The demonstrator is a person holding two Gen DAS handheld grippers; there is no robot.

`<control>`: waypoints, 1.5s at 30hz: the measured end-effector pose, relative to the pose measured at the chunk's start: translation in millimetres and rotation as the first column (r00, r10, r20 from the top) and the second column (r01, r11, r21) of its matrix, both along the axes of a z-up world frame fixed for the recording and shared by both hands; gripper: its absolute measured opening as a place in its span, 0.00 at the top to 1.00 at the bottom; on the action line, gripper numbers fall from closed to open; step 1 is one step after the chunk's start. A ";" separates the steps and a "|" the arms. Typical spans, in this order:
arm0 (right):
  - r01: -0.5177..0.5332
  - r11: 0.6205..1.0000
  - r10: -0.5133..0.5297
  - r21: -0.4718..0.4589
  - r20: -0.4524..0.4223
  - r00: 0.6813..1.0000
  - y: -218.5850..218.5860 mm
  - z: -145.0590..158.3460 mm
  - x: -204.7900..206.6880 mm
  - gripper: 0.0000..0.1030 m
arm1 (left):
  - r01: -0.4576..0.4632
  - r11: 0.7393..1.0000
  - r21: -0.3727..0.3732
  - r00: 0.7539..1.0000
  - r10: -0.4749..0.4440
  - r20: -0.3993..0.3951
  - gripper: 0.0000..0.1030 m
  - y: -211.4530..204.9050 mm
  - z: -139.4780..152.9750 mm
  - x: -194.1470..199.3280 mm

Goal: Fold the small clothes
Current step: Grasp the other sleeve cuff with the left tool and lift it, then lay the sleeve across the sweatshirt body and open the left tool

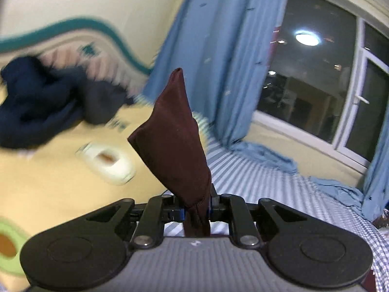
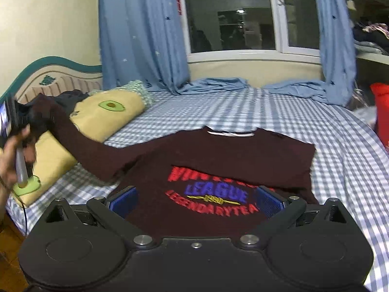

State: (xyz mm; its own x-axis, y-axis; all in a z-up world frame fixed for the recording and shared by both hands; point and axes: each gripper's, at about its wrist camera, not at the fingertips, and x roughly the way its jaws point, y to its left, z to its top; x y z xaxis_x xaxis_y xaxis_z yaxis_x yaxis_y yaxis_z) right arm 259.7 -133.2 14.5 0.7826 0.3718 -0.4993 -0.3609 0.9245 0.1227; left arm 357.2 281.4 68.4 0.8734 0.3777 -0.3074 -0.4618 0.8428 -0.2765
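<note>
A maroon long-sleeve shirt (image 2: 218, 150) with red, blue and yellow print lies flat on the checked bed (image 2: 340, 160), collar toward the window. Its left sleeve (image 2: 80, 143) is stretched up and out to the left, over the yellow pillow. My left gripper (image 1: 196, 213) is shut on the sleeve's cuff (image 1: 175, 141), which sticks up between the jaws; this gripper also shows at the far left of the right wrist view (image 2: 17, 119). My right gripper (image 2: 196, 200) is open and empty, hovering over the shirt's lower front, blue pads (image 2: 124, 200) either side of the print.
A yellow pillow (image 2: 107, 119) with avocado prints lies at the bed's head, dark clothes (image 1: 48, 102) piled behind it by the headboard (image 2: 60, 73). Blue curtains (image 2: 143, 36) hang by the window and pool on the bed. A red item (image 2: 381, 112) sits at the right edge.
</note>
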 end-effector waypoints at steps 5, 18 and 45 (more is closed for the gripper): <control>0.025 0.999 -0.025 0.029 -0.016 1.000 -32.5 -15.4 -4.9 0.01 | 0.103 0.990 0.100 0.993 -0.108 0.051 0.84 -86.0 53.7 55.6; 0.153 0.978 -0.142 0.142 -0.085 0.986 -134.3 -35.5 -40.1 0.01 | 0.417 0.871 0.258 0.906 -0.377 -0.191 0.84 -354.5 -12.5 189.3; 0.148 0.967 -0.133 0.206 -0.085 0.987 -175.6 -39.5 13.2 0.01 | 0.713 0.700 0.035 0.671 -0.667 -0.325 0.23 -362.4 -124.8 184.8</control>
State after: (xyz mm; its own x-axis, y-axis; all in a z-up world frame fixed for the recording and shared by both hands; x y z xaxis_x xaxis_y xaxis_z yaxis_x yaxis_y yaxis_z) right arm 272.8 -308.8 -25.0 0.8004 0.3629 -0.4771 -0.2123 0.9159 0.3405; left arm 542.0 -81.0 -56.4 0.7923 -0.2397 -0.5611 0.2348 0.9686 -0.0822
